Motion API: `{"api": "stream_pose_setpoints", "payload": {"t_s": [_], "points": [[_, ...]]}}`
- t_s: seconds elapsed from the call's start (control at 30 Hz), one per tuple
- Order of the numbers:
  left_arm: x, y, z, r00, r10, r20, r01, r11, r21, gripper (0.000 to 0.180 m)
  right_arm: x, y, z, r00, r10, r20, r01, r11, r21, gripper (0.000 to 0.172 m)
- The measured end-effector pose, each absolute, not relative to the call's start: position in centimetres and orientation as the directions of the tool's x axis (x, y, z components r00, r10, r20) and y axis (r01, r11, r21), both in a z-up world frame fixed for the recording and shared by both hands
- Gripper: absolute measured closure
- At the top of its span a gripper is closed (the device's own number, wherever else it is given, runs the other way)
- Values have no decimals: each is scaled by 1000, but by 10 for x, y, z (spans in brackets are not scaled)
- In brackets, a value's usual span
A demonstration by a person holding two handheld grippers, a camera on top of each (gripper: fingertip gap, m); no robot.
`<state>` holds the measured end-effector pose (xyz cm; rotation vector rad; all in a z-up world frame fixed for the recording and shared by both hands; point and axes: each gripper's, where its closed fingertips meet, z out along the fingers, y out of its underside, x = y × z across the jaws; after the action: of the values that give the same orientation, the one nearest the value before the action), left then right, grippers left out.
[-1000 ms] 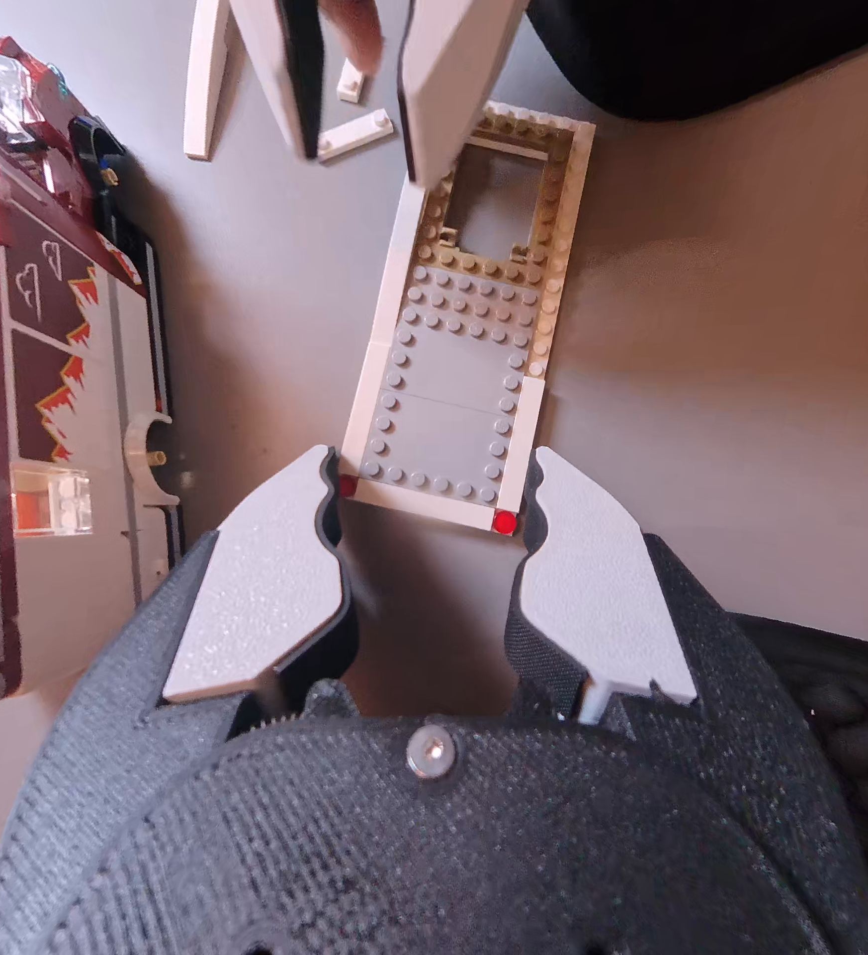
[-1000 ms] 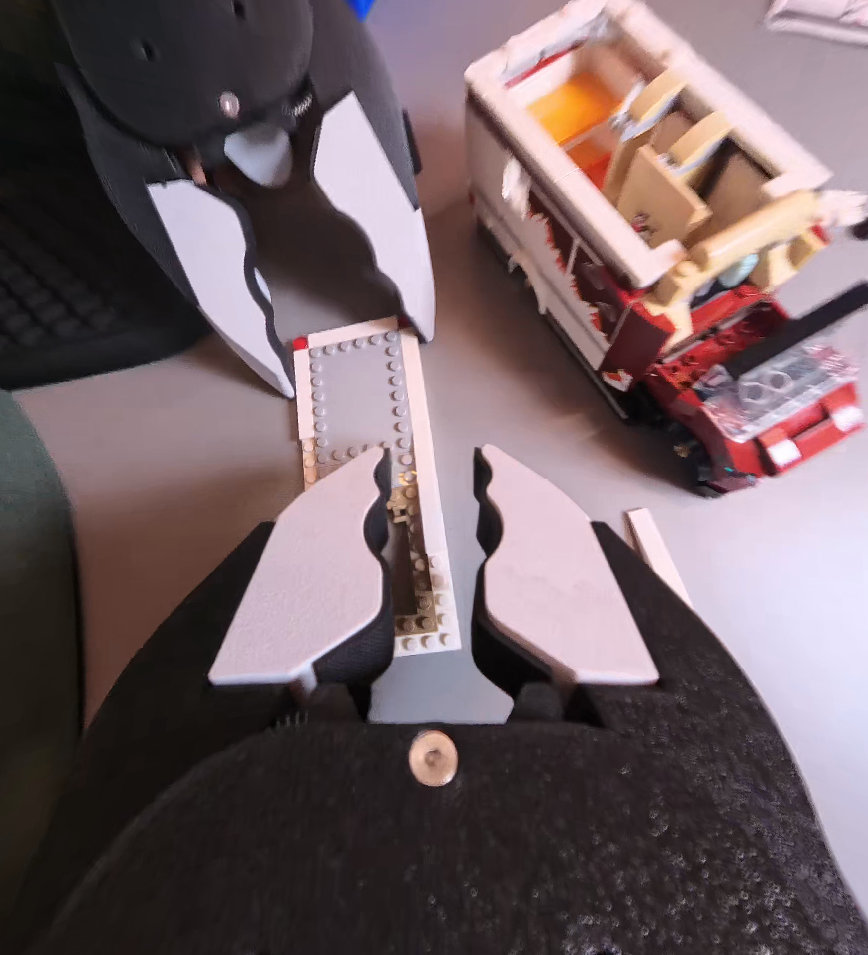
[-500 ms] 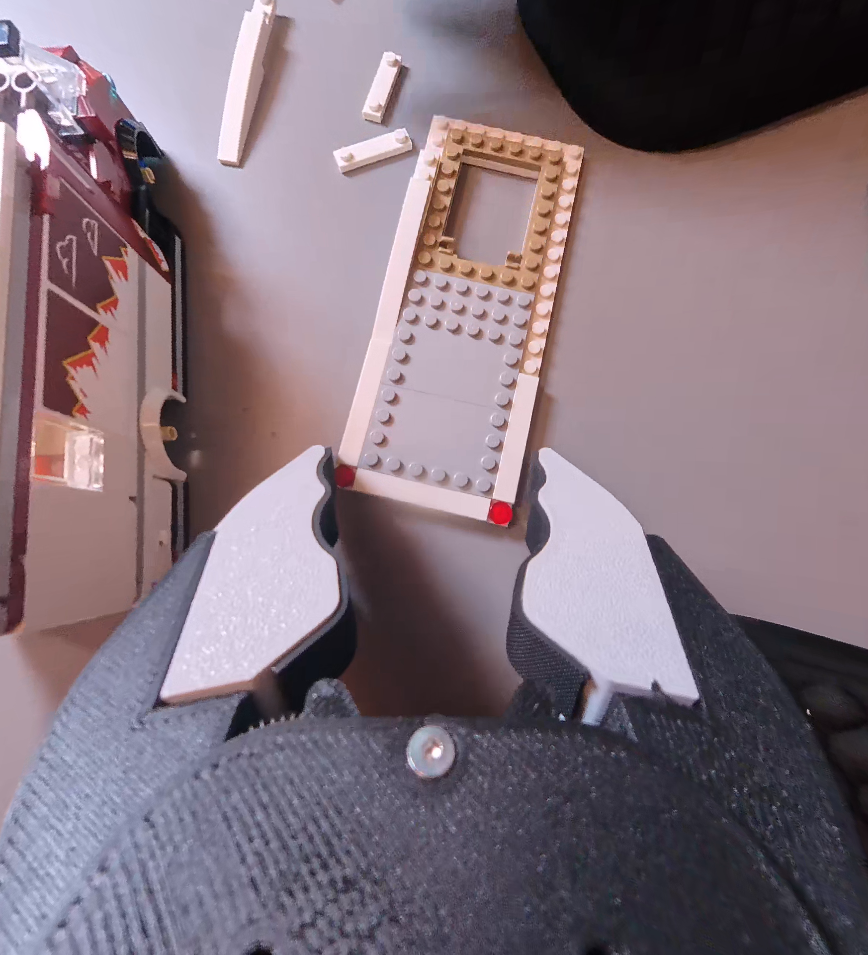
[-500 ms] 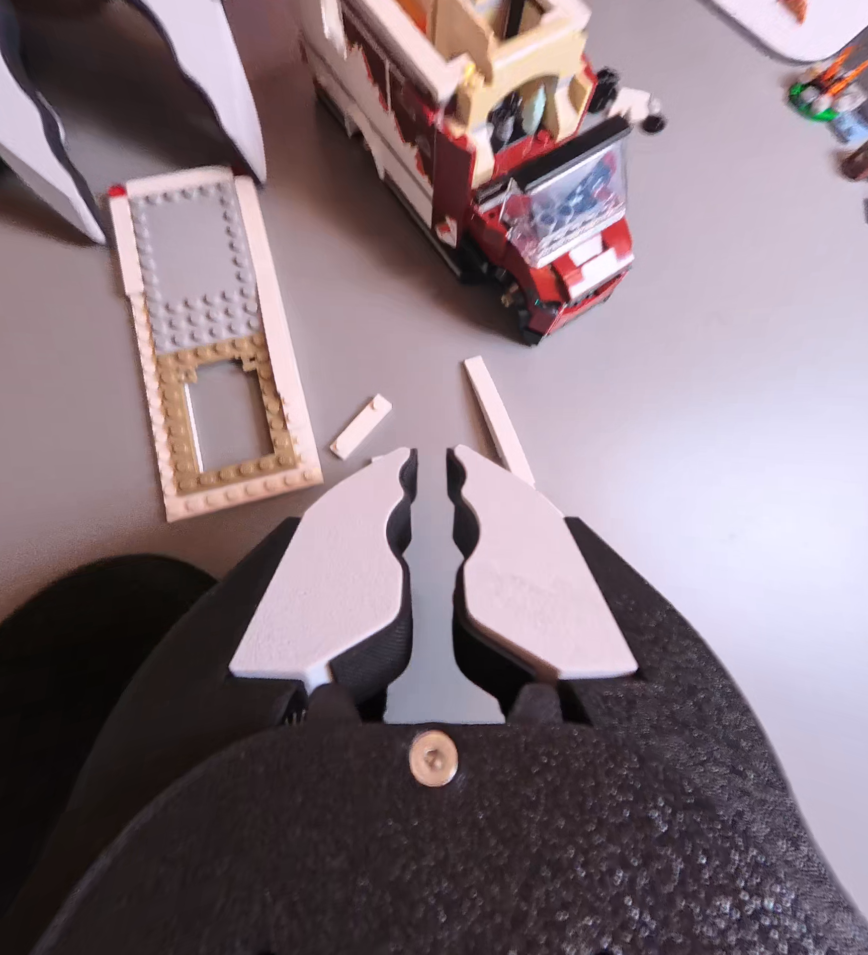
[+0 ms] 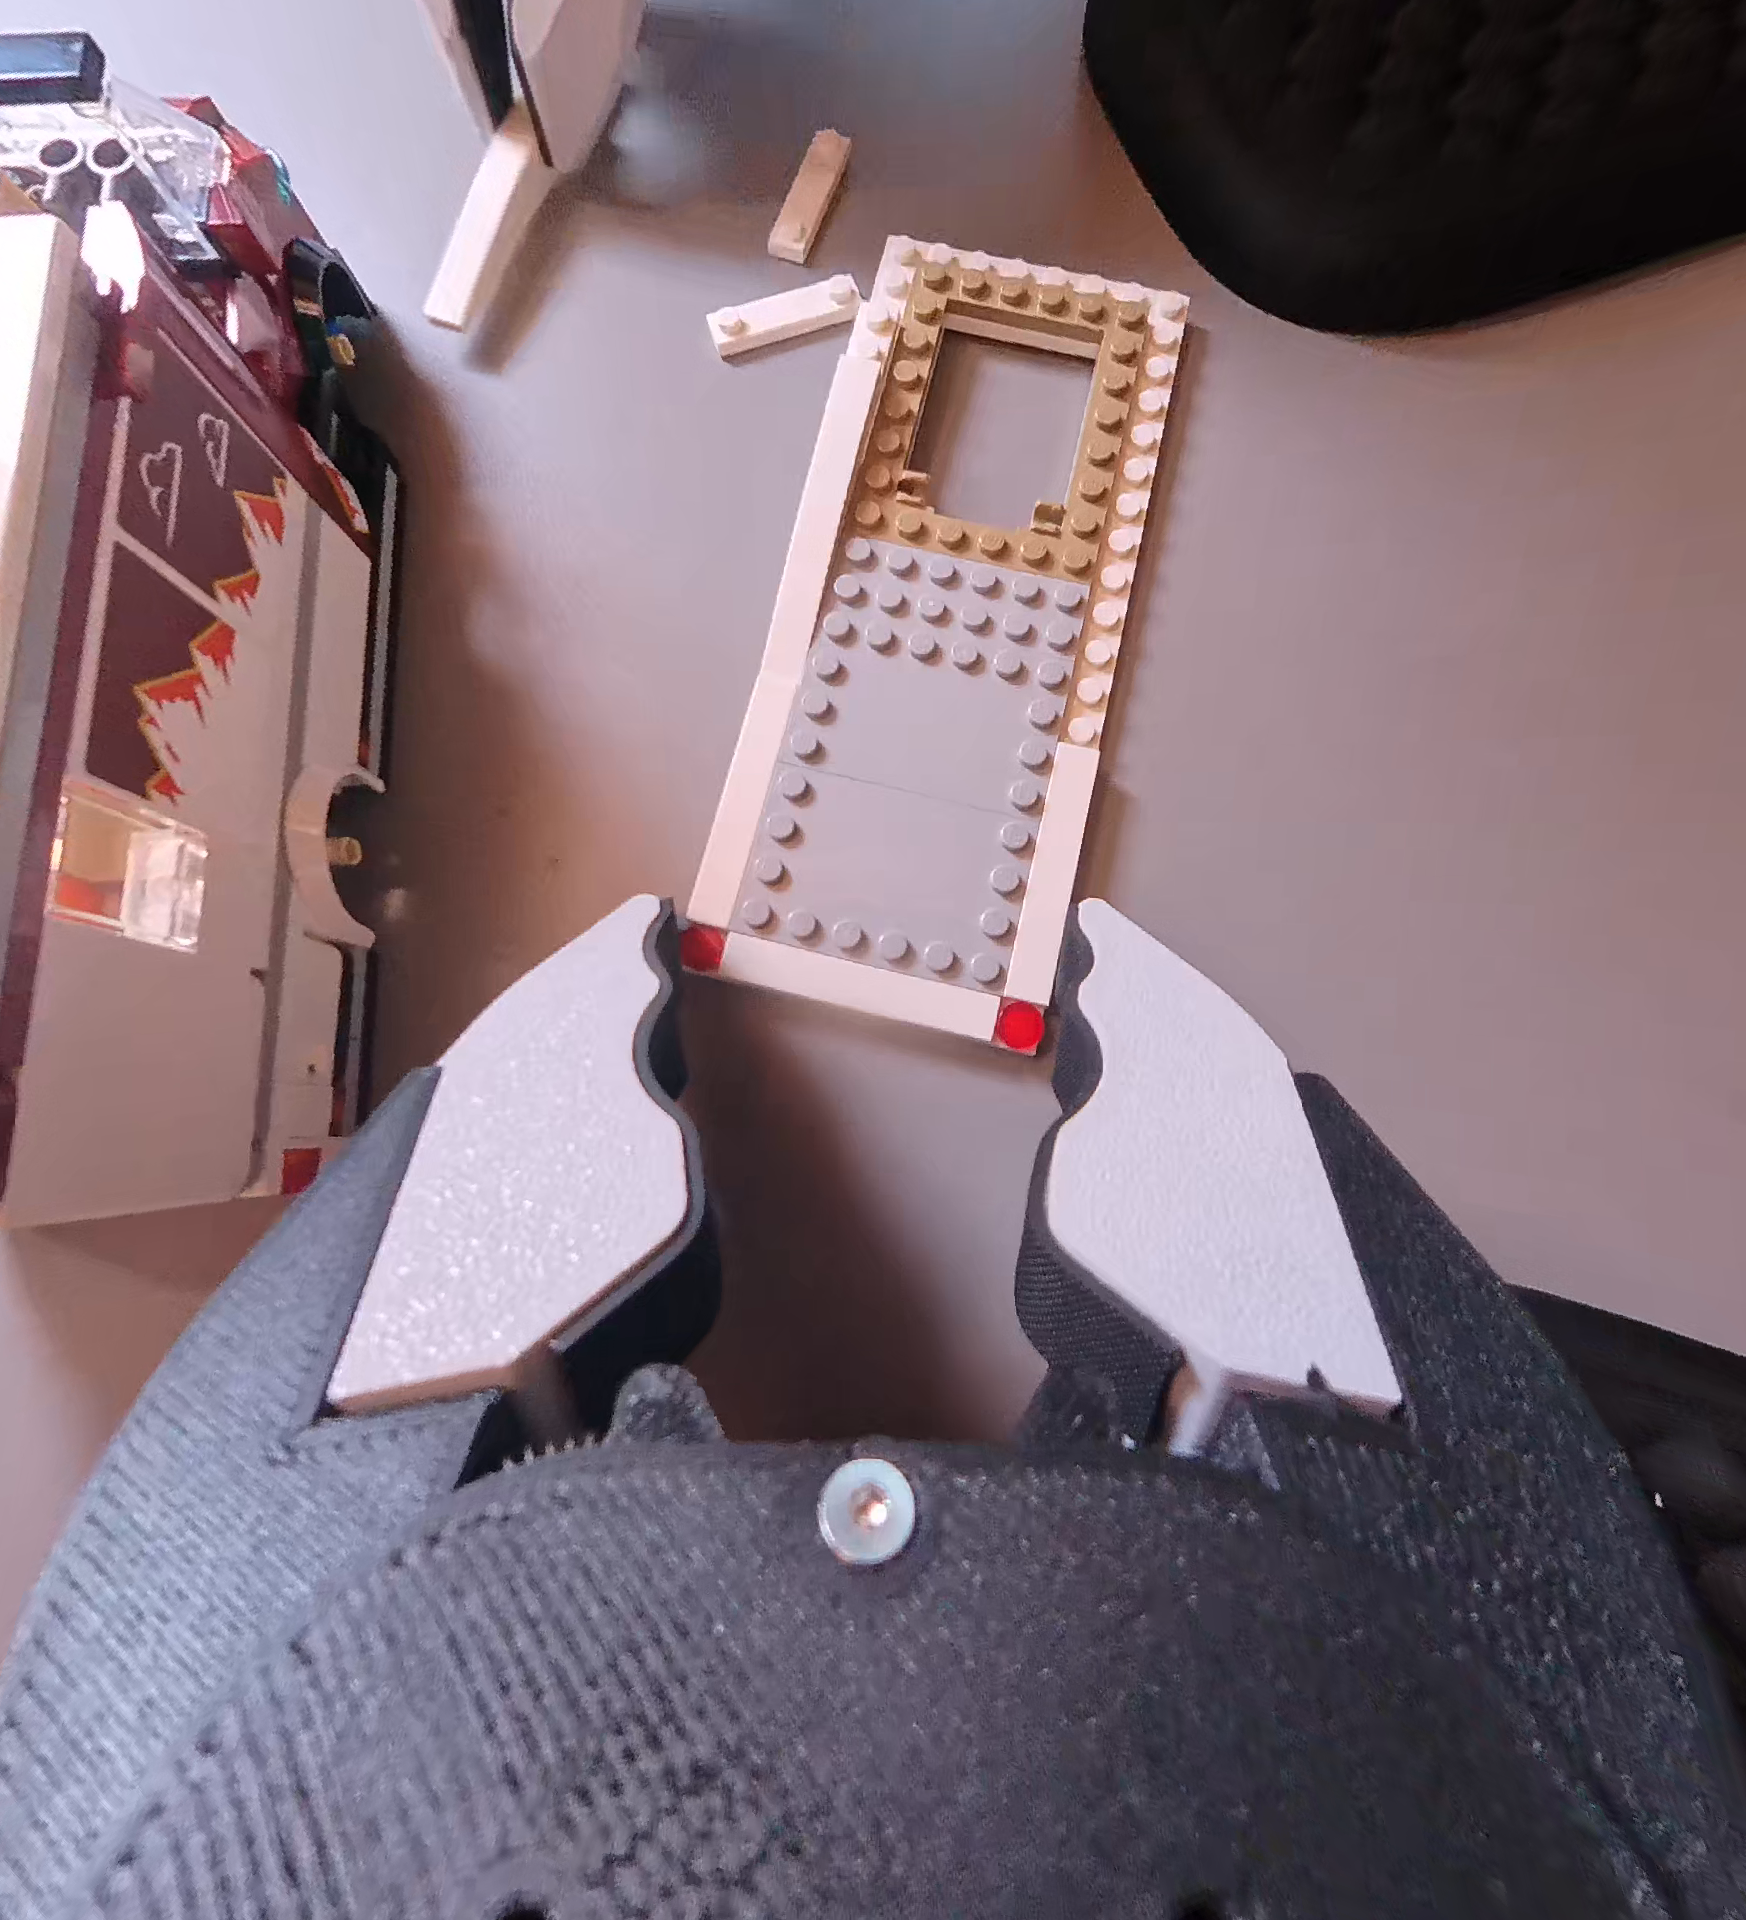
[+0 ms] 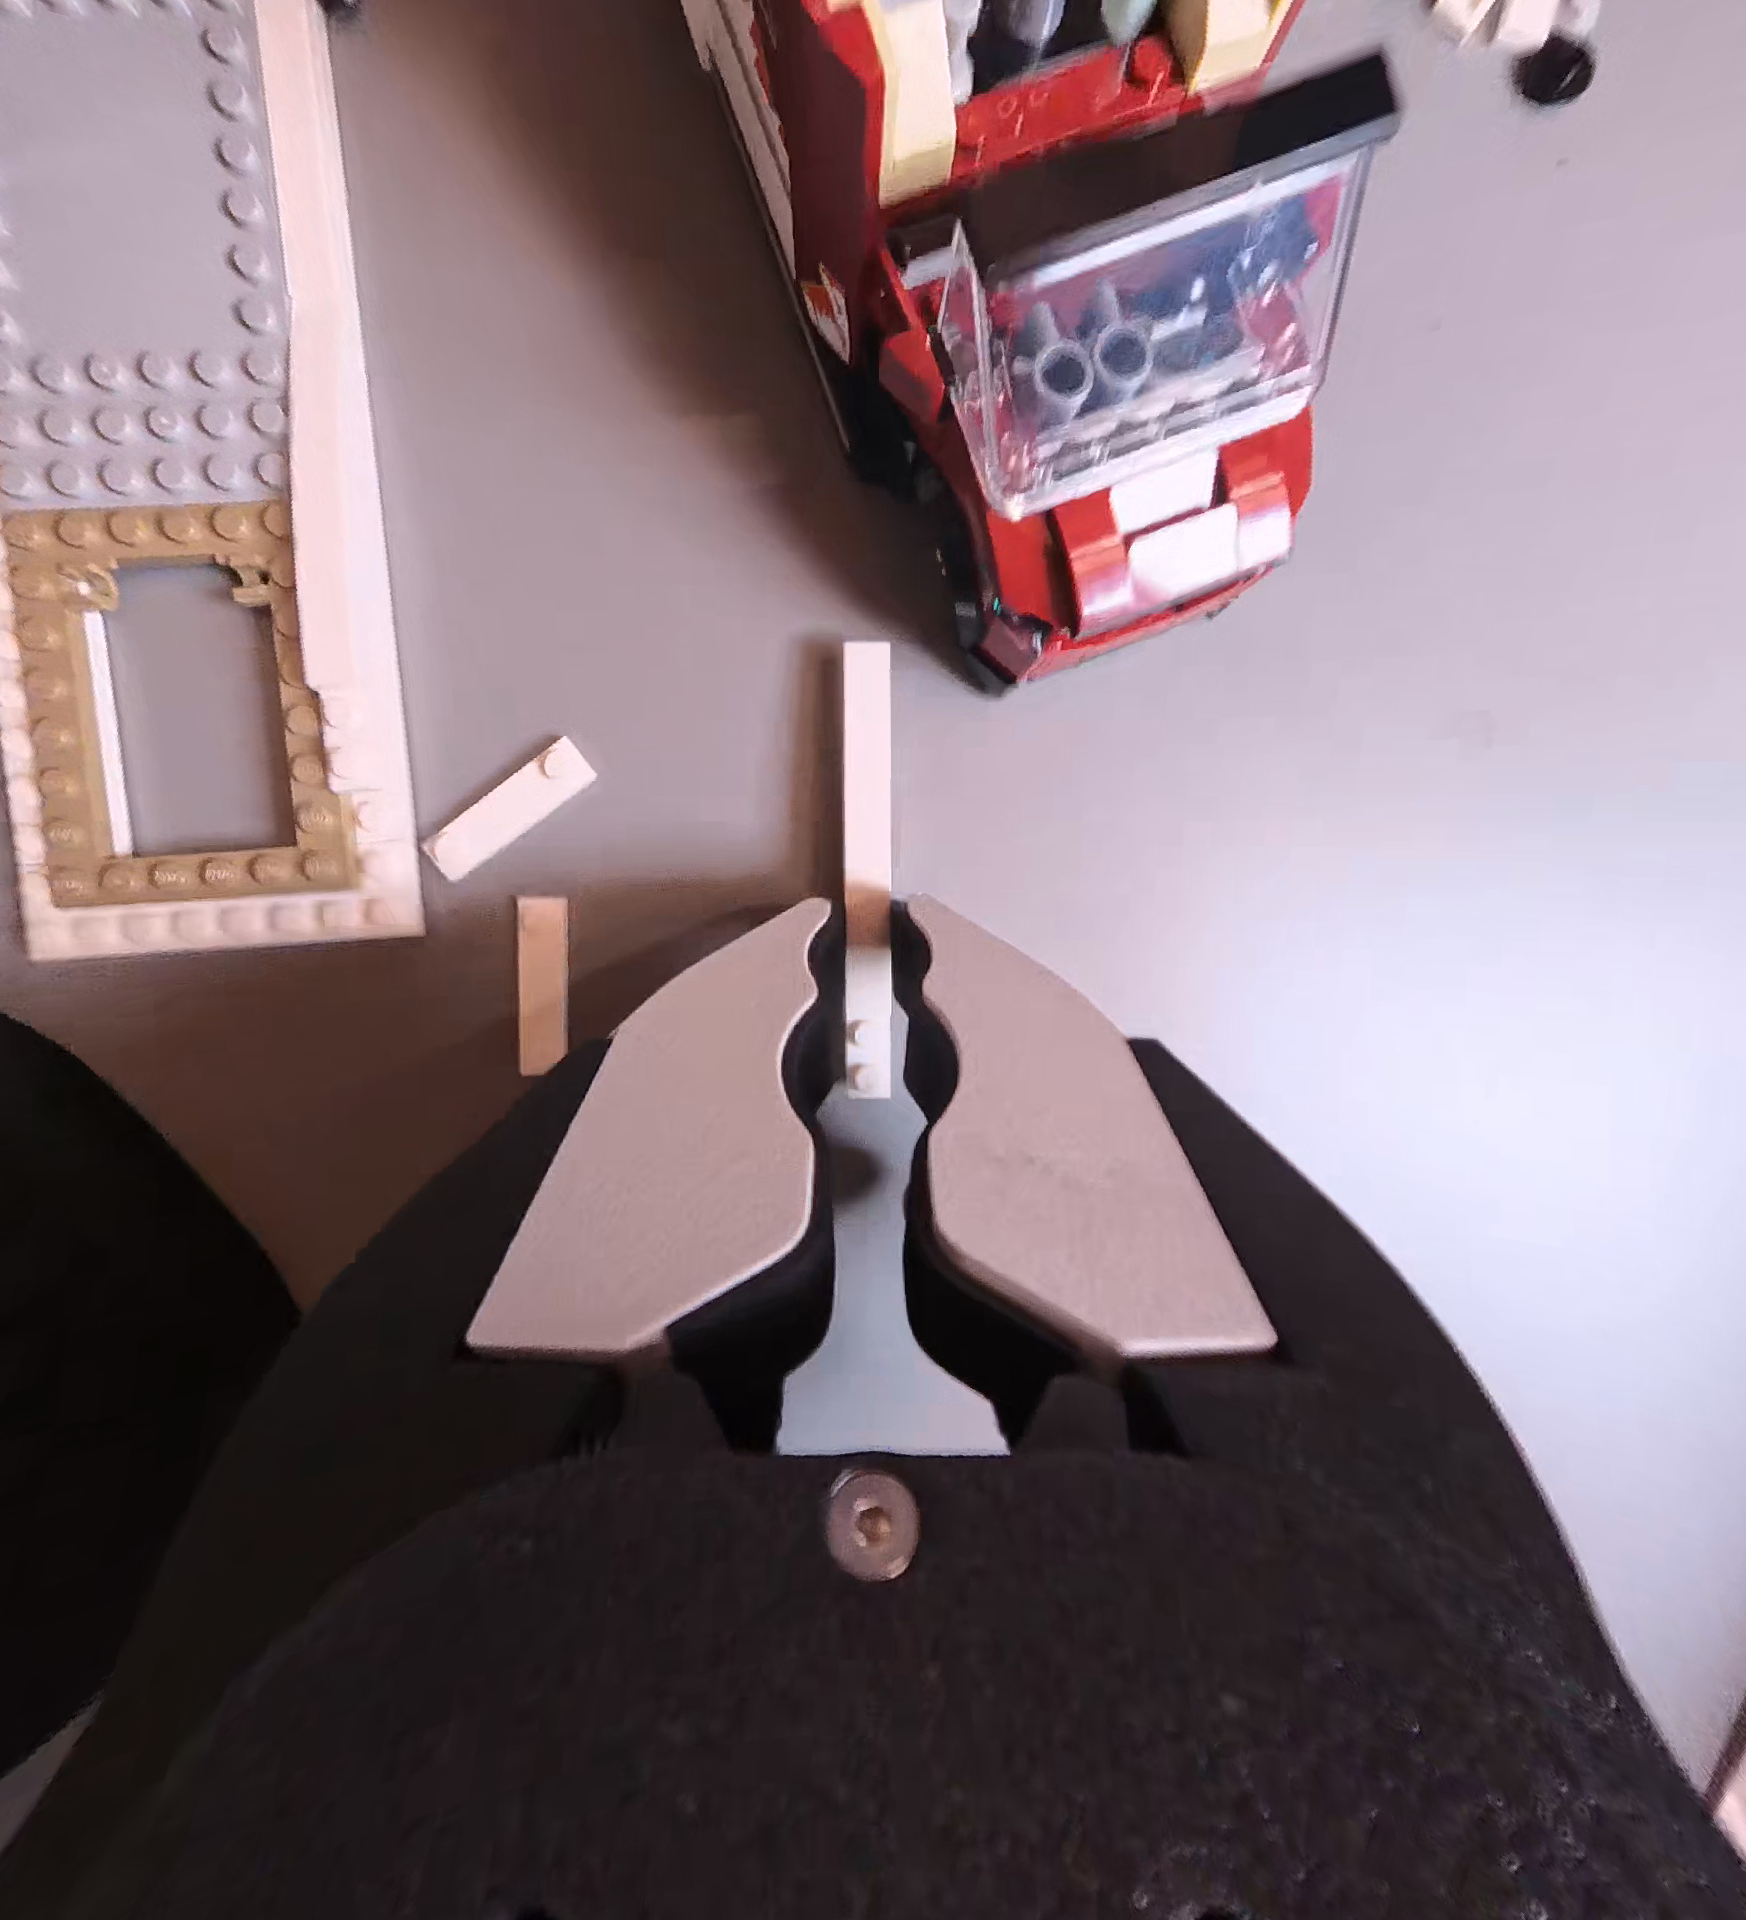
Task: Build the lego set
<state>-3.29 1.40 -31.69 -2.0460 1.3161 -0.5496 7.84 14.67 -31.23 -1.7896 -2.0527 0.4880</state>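
A long white strip (image 6: 867, 769) lies lengthwise in the middle of the right wrist view, its far end pointing at the nose of a red and white toy brick truck (image 6: 1108, 364) in the upper middle of the frame. Its near end, which carries two studs, runs in between the fingers of the right gripper (image 6: 867, 925). Those fingers stand almost together, and both pads press on the sides of the strip. Whether the strip is off the grey table (image 6: 1368, 935) cannot be told.

Just left of that gripper lies a small tan tile (image 6: 543, 982). Above the tile sits a short white plate (image 6: 510, 805), set at an angle.

Farther left, filling the upper left of the frame, is a flat studded plate (image 5: 910, 831), grey at one end and tan round a rectangular opening at the other, with a white border. In the left wrist view it runs up the centre of the frame. The left gripper (image 5: 864, 966) stands wide apart at its near end, one fingertip against each red corner stud, so the plate's width is clamped between the pads. The truck's side fills the left edge of that view, and a black padded object (image 5: 1471, 135) lies at the upper right.
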Motion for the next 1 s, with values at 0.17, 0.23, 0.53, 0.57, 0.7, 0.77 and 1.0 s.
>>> {"api": "stream_pose_setpoints", "payload": {"t_s": [0.17,0.23,0.53,0.57,0.7,0.77,1.0], "points": [[-32,18,-317,451,-893,7,-629,-323,-707,110,55,95,-253,-178,982,66,791,183,-584,165],[-32,19,-317,468,-883,8,-623,-337,-706,110,51,60,-256,-218,975,28,804,196,-562,165],[-32,19,-317,514,-858,1,-608,-364,-706,110,50,10,-303,-267,963,23,874,253,-414,164],[-32,19,-317,516,-857,1,-607,-366,-706,110,49,10,-305,-264,964,27,880,252,-403,164],[-32,18,-316,522,-853,2,-603,-371,-706,110,51,12,-310,-263,964,43,897,261,-356,164],[-32,18,-316,524,-852,1,-603,-372,-706,110,52,12,-311,-265,963,50,900,266,-346,164],[-32,18,-316,527,-850,5,-601,-377,-704,110,51,14,-311,-267,960,87,899,281,-337,164]]}}
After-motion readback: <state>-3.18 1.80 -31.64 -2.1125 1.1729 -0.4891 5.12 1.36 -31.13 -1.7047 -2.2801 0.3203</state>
